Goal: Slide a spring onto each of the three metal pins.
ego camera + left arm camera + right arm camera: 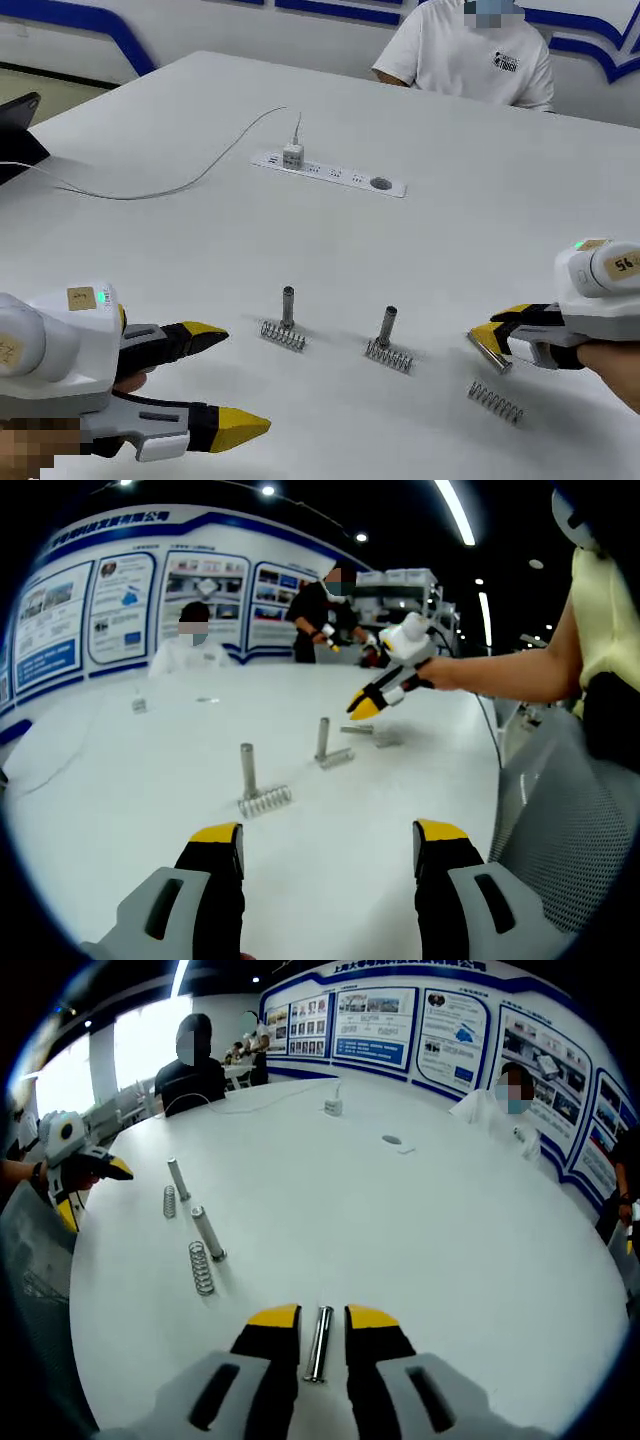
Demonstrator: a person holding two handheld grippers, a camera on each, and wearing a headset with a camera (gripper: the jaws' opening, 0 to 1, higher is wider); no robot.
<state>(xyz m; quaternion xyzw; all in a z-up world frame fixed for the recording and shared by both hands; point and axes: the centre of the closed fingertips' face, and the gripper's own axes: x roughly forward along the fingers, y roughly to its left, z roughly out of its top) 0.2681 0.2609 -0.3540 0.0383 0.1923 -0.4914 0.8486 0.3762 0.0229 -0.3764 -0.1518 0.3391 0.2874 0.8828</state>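
Nothing is threaded yet: three coiled steel springs lie loose on the white surface. Two grey metal pins stand upright beside theirs. The right tongs clamp the third pin, while the left tongs gape empty.

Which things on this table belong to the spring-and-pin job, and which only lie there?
For the job: upright pins, third pin held in the right gripper, springs.
Just lying about: power strip, white plug, cable.
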